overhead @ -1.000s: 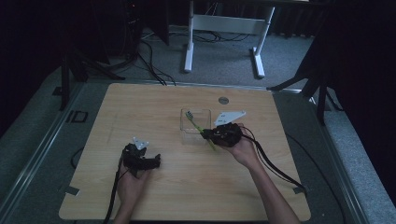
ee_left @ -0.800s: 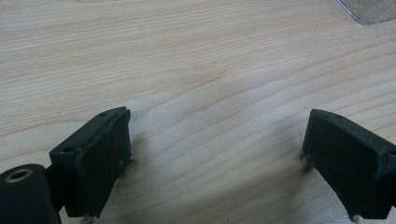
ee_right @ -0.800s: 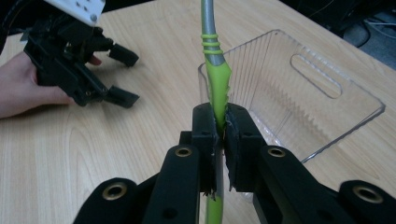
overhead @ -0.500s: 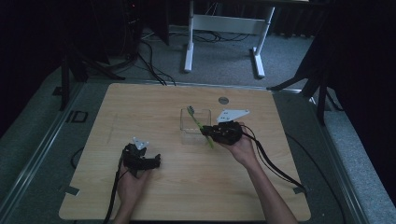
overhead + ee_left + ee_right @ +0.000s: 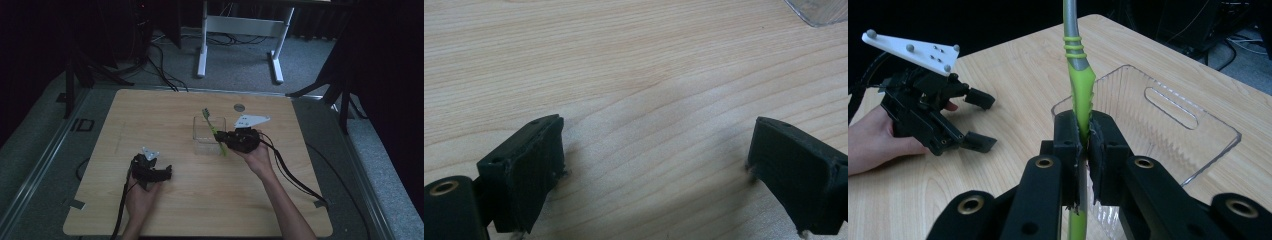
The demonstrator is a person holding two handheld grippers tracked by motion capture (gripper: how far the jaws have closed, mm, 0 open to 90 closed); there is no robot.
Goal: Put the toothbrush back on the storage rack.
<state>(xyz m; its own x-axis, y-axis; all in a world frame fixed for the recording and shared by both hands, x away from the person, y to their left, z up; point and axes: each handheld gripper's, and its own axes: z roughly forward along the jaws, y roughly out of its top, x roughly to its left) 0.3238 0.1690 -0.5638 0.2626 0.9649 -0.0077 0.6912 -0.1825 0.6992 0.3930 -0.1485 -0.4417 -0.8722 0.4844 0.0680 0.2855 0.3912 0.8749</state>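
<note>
Toothbrush (image 5: 1081,95), green and grey, was pinched mid-handle by the right gripper (image 5: 1083,145) above the clear bin (image 5: 1193,145). It was best lowered slowly, kept off the walls, then released. The left gripper (image 5: 654,165) was rested on the table (image 5: 634,60), jaws spread.

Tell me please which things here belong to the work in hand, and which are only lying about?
Part of the work:
- green toothbrush, clamped in the right gripper
- clear plastic box, just beyond the toothbrush

Only lying about:
- left gripper, open and holding nothing, resting on the table
- small round metal disc near the table's far edge
</note>
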